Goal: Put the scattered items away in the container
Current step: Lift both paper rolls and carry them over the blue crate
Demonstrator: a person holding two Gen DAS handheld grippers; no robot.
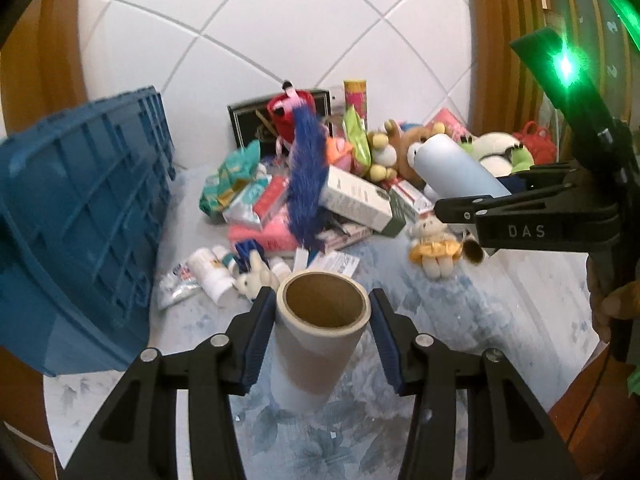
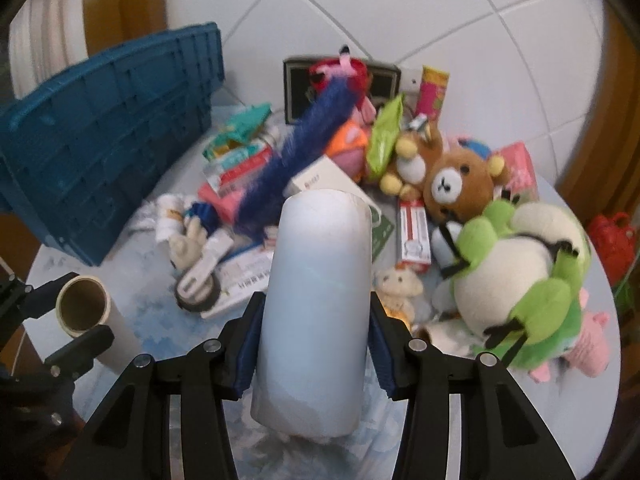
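Both fingers sets grip rolls — cardboard tube (image 1: 322, 320) (left), pale roll (image 2: 316, 308)

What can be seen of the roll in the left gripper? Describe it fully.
The roll is a cream-white wound sheet, paper or film, on a hollow brown cardboard core. It stands nearly upright with its open end up towards the camera. The blue pads of the left gripper clamp its sides. It is over the flowered tablecloth, right of the blue crate. Whether its lower end touches the cloth cannot be told.
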